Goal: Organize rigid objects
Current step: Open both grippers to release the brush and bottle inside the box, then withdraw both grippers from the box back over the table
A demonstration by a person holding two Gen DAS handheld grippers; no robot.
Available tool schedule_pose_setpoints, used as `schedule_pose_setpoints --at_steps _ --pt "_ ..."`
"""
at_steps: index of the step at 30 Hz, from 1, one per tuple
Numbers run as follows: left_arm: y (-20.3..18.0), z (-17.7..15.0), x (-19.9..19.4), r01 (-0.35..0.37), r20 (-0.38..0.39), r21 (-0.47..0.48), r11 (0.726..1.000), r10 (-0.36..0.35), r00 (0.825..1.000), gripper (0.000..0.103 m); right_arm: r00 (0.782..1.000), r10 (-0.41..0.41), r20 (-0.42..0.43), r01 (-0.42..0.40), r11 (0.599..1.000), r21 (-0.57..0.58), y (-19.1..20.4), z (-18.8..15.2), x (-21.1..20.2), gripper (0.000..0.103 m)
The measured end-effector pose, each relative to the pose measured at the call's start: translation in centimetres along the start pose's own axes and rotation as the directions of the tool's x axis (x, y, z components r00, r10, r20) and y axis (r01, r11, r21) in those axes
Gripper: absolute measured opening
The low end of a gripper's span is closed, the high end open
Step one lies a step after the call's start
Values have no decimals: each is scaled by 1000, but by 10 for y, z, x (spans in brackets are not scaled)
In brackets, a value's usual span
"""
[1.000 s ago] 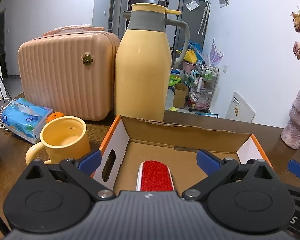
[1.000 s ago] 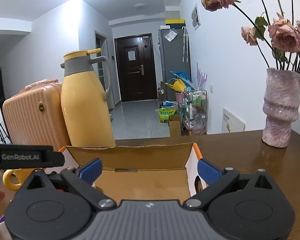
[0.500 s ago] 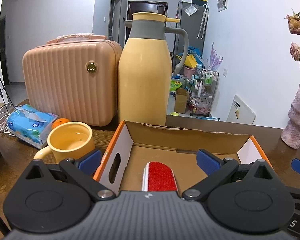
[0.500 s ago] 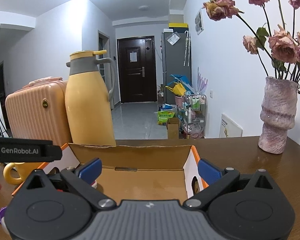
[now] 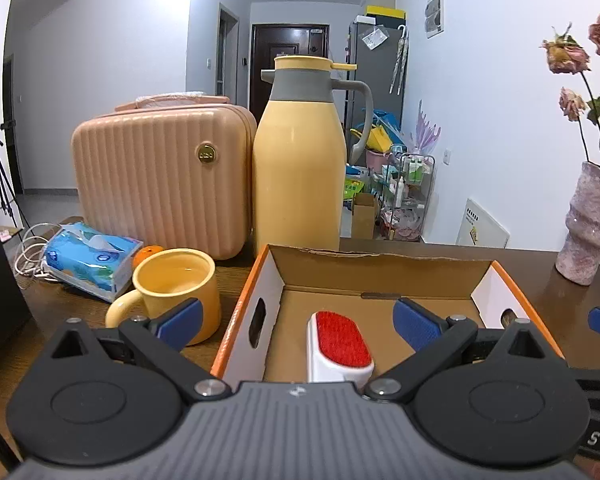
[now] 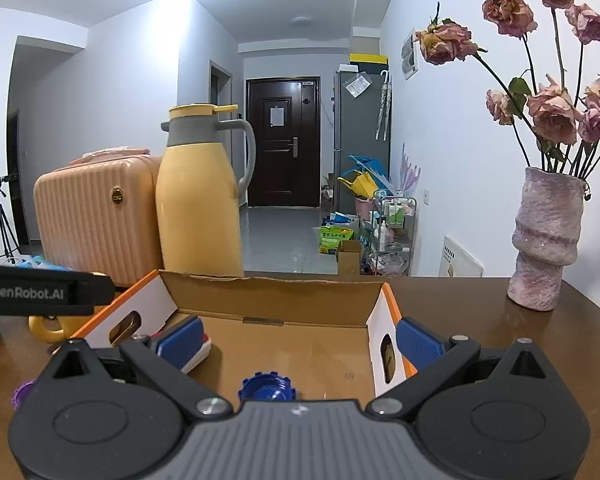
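Both grippers have drawn back and risen over the last second, so more of the box floor shows than before. The left gripper is spread wide and holds nothing; the right gripper is likewise spread wide and empty. That reads as a release just finished: the things now lie in the box and the tools are pulling clear.

Nearest the left gripper, the lint brush, red pad up in a white body, lies flat on the floor of the cardboard box, towards its near left corner, between the fingers' line of sight but below and apart from them. In the right view a blue cap sits on the box floor at the near edge, just under the gripper body; what it belongs to is hidden.

Outside the box's left wall stands a yellow mug, near it a tissue pack. Behind the box's far wall stand a yellow jug and a pink case, side by side. A vase of dried roses stands well apart by the table's right edge.
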State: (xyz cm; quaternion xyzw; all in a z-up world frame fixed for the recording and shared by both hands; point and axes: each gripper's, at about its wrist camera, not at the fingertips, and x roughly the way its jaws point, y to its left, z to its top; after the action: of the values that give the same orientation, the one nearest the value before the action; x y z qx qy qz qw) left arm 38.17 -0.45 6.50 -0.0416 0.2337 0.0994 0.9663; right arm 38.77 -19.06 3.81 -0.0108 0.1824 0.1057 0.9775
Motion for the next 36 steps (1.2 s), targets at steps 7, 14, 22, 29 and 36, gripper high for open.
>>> schedule_pose_setpoints --at_steps 7,14,22,29,36 --pt "7 -16 -25 7 34 10 1000 -7 999 103 1000 8 8 -8 1000 -19 9 -10 -21 103" --pt "15 -35 -54 12 89 40 999 -16 996 103 1000 3 29 -2 1000 -24 16 -22 -48 103" --pt "31 -56 -81 27 73 22 999 -29 997 103 999 15 42 -14 1000 -19 20 -38 -76 103" --pt "46 -73 -103 45 81 20 999 -46 996 103 1000 -1 24 2 1000 -18 22 -58 -90 103" --pt "54 -89 -116 62 93 48 997 -66 993 103 1000 1 21 0 1000 -23 27 -71 -106 103"
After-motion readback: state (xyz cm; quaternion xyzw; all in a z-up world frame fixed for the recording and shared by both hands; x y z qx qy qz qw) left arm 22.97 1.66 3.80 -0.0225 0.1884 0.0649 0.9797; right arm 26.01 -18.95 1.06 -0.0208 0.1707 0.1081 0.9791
